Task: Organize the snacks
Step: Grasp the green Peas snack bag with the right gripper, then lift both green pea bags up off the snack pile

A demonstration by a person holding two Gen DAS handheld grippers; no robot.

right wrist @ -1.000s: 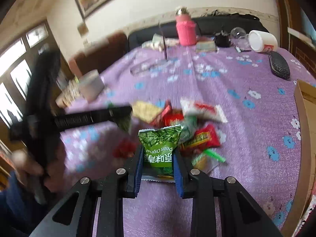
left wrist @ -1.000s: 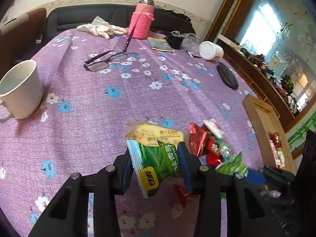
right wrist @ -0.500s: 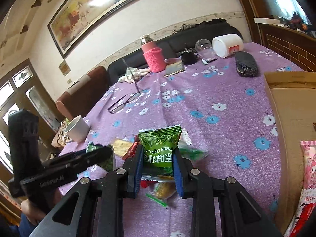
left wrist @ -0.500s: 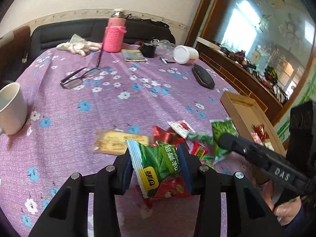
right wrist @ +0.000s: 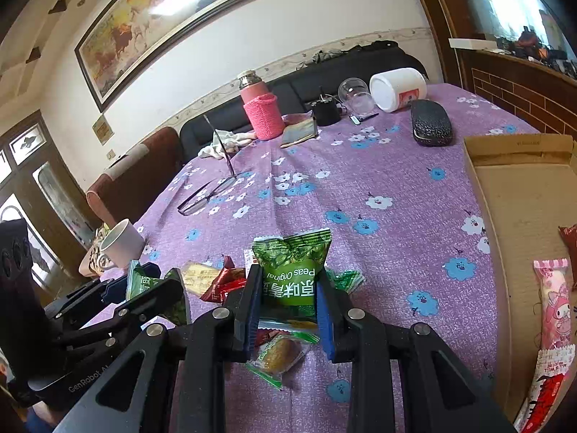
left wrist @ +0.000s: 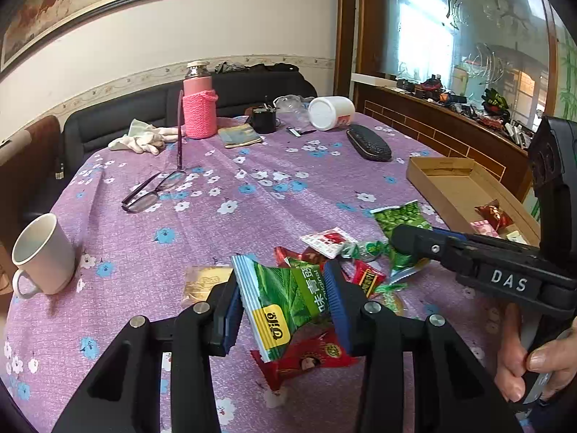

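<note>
My left gripper [left wrist: 285,303] is shut on a green and blue snack packet [left wrist: 285,299], held above a pile of small snacks [left wrist: 357,263] on the purple flowered tablecloth [left wrist: 223,223]. My right gripper [right wrist: 288,299] is shut on a green pea packet [right wrist: 292,274], also lifted over the pile; it shows in the left wrist view [left wrist: 400,216]. A shallow cardboard box [right wrist: 519,195] lies to the right with a pink snack bar [right wrist: 555,310] and a red packet [left wrist: 494,213] in it. The left gripper appears at the lower left of the right wrist view [right wrist: 151,288].
A white mug [left wrist: 43,252] stands at the left edge. Glasses [left wrist: 155,187] lie mid-table. At the far side are a pink bottle [left wrist: 198,104], white gloves [left wrist: 140,140], a black cup [left wrist: 263,119], a tipped white jar [left wrist: 331,108] and a black case [left wrist: 368,144].
Both grippers have risen and tilted up with their packets, so more of the room shows. The right gripper has moved right, toward the cardboard box.
</note>
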